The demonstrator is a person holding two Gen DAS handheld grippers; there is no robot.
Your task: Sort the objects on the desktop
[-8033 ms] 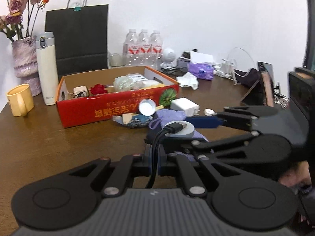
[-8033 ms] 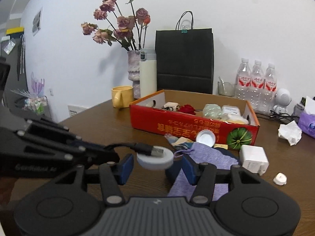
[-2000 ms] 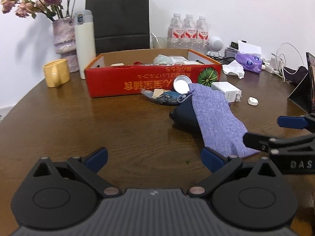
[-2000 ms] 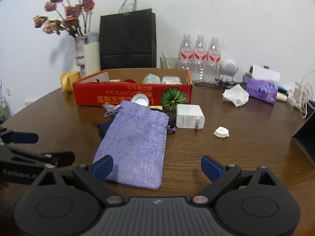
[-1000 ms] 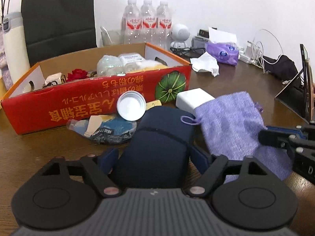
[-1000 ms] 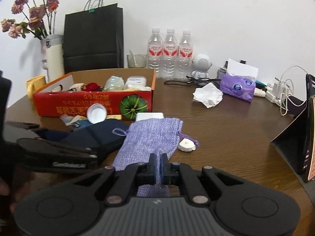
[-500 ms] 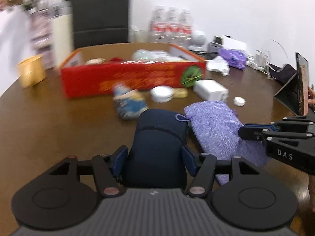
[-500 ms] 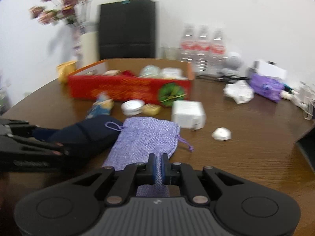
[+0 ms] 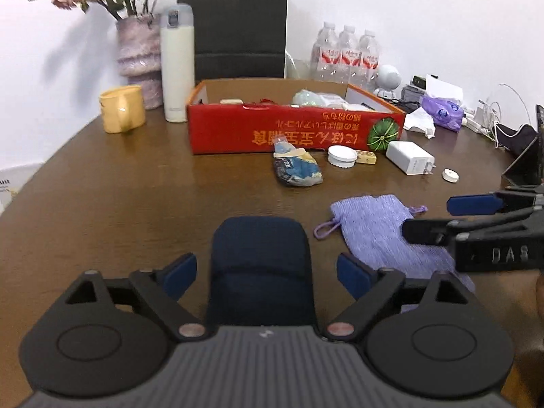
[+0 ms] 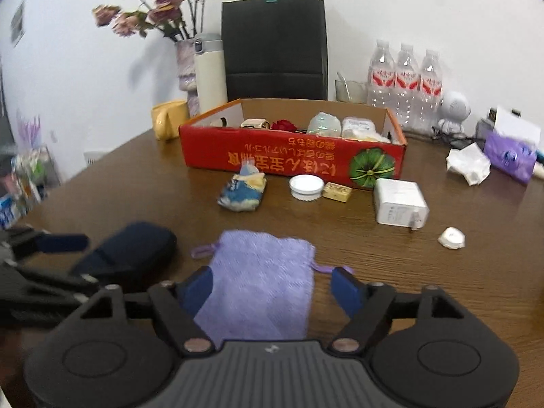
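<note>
The left claw (image 9: 267, 272) is opening, its blue pads standing clear on either side of the dark navy pouch (image 9: 260, 265), which lies flat on the brown surface (image 9: 136, 204) between them, untouched. The right claw (image 10: 272, 285) is opening too, wide, with the purple drawstring bag (image 10: 261, 285) lying flat between its fingers, neither pad pressing it. The two pouches lie side by side, near each other. Further back, a snack packet (image 9: 295, 168), a white lid (image 9: 341, 156) and a white charger (image 9: 409, 161) lie before the red box (image 9: 292, 132).
</note>
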